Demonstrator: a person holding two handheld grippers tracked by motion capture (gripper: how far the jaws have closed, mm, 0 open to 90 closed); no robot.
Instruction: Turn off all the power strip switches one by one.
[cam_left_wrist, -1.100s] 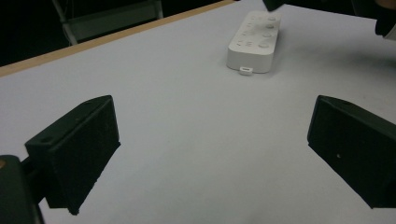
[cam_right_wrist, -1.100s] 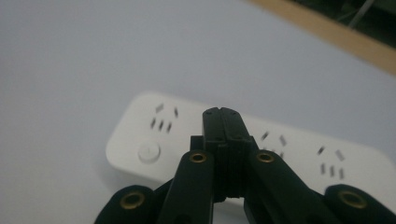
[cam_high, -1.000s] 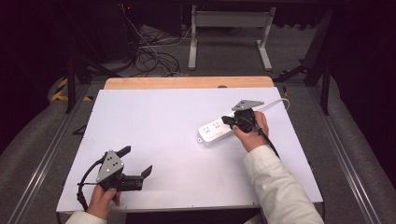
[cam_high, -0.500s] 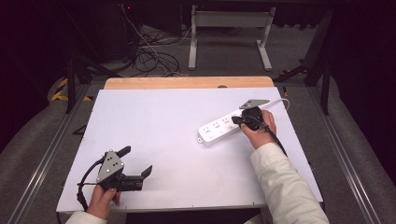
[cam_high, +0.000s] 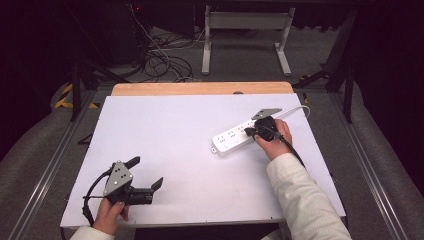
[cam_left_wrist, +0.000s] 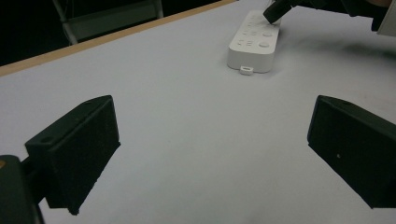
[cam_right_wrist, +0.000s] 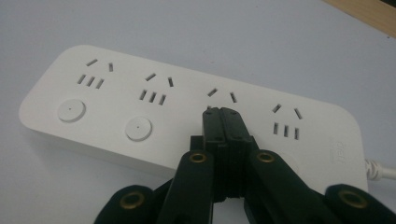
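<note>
The white power strip (cam_high: 235, 138) lies slantwise on the right half of the white tabletop (cam_high: 170, 130), nearer the far edge than the near one, its cord running off toward the far right corner. The right tool (cam_high: 248, 132) has its jaws pressed together with nothing between them, its tips over the third socket group of the strip. The left tool (cam_high: 148, 173) sits near the near left corner, well apart from the strip, jaws spread wide and empty.

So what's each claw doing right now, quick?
Left claw: open, holding nothing, apart from the power strip.
Right claw: closed, empty, its tip over the strip's third socket set.
</note>
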